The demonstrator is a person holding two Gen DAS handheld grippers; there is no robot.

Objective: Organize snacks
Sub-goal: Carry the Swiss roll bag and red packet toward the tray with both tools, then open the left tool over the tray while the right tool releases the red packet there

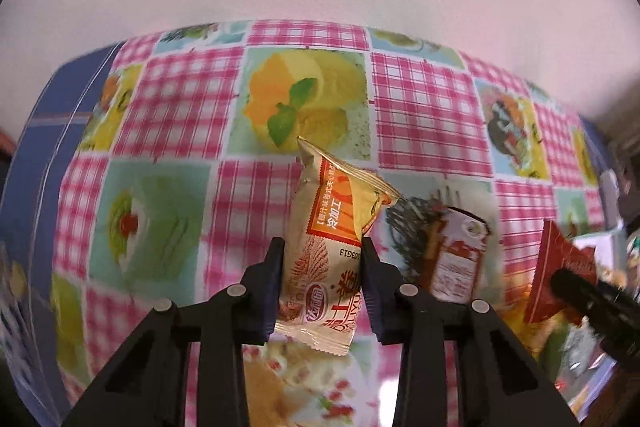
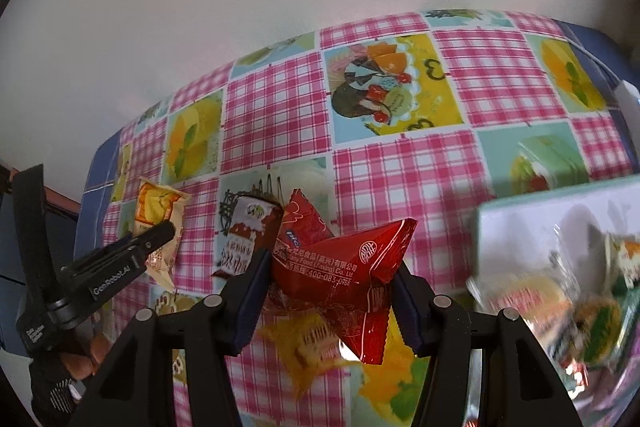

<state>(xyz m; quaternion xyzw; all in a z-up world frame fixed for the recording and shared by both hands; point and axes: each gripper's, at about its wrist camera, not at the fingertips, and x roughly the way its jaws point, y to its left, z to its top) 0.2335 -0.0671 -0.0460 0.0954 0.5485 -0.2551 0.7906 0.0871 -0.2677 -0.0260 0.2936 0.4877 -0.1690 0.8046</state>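
My left gripper (image 1: 322, 259) is shut on a beige and orange snack packet (image 1: 332, 247) and holds it upright above the table; the packet also shows in the right wrist view (image 2: 158, 227). My right gripper (image 2: 330, 267) is shut on a red triangular snack packet (image 2: 352, 263), lifted above the table; that packet shows at the right in the left wrist view (image 1: 556, 271). A red and white snack packet (image 2: 250, 235) lies on the tablecloth between the grippers, also in the left wrist view (image 1: 458, 255). A second red packet (image 2: 304, 219) lies behind the held one.
The table carries a pink checked cloth with fruit pictures (image 1: 424, 115). A white box with a teal rim (image 2: 560, 227) holding several packets stands at the right. A yellow packet (image 2: 316, 347) lies below my right gripper. A pale wall stands behind the table.
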